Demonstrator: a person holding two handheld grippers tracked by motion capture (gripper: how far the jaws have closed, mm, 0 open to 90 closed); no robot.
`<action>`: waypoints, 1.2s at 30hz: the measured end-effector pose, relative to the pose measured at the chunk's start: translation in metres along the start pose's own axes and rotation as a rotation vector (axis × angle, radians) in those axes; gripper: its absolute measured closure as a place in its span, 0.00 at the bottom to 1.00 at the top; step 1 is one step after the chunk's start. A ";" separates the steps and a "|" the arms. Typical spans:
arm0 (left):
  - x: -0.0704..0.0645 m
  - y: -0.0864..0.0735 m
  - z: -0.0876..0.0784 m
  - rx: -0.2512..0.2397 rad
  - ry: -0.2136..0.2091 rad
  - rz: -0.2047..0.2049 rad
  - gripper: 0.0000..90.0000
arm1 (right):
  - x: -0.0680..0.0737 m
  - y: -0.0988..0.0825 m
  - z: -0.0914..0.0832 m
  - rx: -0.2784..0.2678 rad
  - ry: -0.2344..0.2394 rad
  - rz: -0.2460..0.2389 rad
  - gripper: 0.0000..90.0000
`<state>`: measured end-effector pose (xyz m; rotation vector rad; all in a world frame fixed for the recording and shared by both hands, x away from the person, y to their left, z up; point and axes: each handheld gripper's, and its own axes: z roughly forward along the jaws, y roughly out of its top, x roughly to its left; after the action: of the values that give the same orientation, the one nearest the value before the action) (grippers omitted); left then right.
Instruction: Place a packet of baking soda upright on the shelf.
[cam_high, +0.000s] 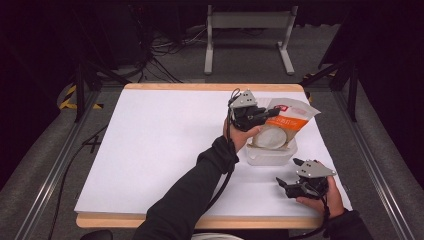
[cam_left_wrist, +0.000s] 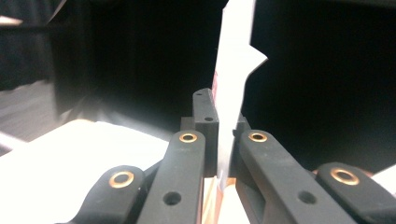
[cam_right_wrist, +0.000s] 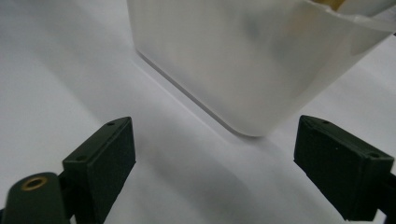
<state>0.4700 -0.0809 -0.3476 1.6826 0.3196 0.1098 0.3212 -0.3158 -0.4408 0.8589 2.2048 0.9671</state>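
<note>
The left tongs (cam_high: 264, 116) are clamped on the edge of the snack pouch (cam_high: 286, 121), and from the left gripper view the thin white film of the pouch (cam_left_wrist: 232, 88) stands pinched upright between the two black pads, jaws narrowed right down on it. The pouch hangs over the translucent tub (cam_high: 270, 154), its lower end dipping into the open top, its long axis tilted up and away toward the far right of the white surface (cam_high: 160, 150). So the pouch sits directly above the tub, touching or just inside its rim; I cannot tell how deep it goes.

Down at the near right, the right tongs (cam_high: 286, 184) wait spread wide with nothing between them. The right gripper view shows the tub wall (cam_right_wrist: 243, 60) just ahead, its rounded corner sitting between the two open pads (cam_right_wrist: 107, 158) but apart from both.

My read: the pouch is being fed into the tub, with the left hand doing the lowering. The right hand is nearer the tub's front and looks placed to steady it.
</note>
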 end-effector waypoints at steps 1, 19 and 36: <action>0.000 -0.003 -0.001 0.006 -0.002 -0.001 1.00 | 0.000 0.000 0.000 0.001 -0.001 0.001 0.15; 0.007 -0.026 -0.019 0.072 0.006 0.024 1.00 | 0.001 0.000 0.001 0.008 0.003 -0.001 0.15; 0.011 -0.038 -0.020 0.098 0.021 0.009 1.00 | 0.001 0.000 0.002 0.009 0.010 -0.009 0.15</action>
<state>0.4699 -0.0545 -0.3839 1.7814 0.3385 0.1203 0.3215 -0.3142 -0.4421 0.8499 2.2210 0.9595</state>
